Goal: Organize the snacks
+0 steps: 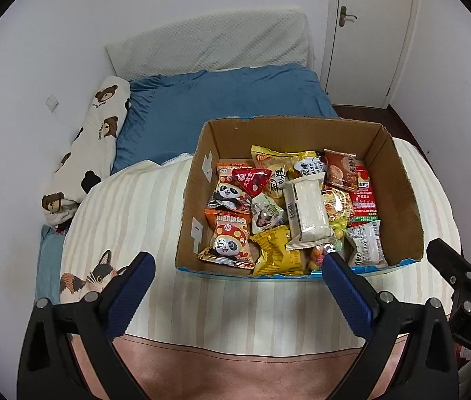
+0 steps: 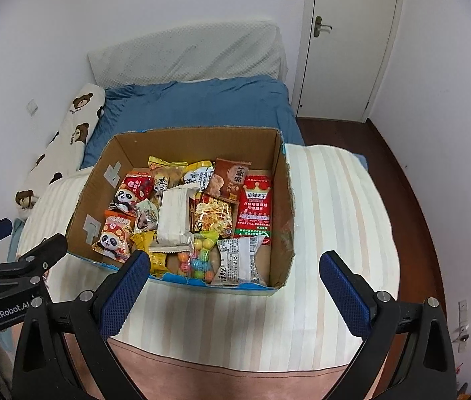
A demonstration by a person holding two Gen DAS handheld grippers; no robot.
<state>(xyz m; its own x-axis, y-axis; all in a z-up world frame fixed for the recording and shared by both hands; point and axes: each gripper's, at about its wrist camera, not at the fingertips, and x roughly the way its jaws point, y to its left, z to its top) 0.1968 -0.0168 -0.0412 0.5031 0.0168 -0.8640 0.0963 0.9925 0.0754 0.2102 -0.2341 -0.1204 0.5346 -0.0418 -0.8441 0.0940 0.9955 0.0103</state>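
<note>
Striped quilt (image 1: 142, 206), blue sheet (image 1: 222, 100), bear-print pillow (image 1: 92, 146), white door (image 2: 345, 40).

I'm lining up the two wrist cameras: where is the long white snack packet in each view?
Left wrist: the long white packet lies right of picture centre, mid-box.
Right wrist: the same packet lies left of centre.
Shared landmark: the cardboard box, with the candy-ball bag just nearer than the packet.

The left gripper (image 1: 238, 268) and the right gripper (image 2: 235, 266) hovered side by side, both pointed forward and downward, each with its jaws spread wide and holding nothing.
</note>
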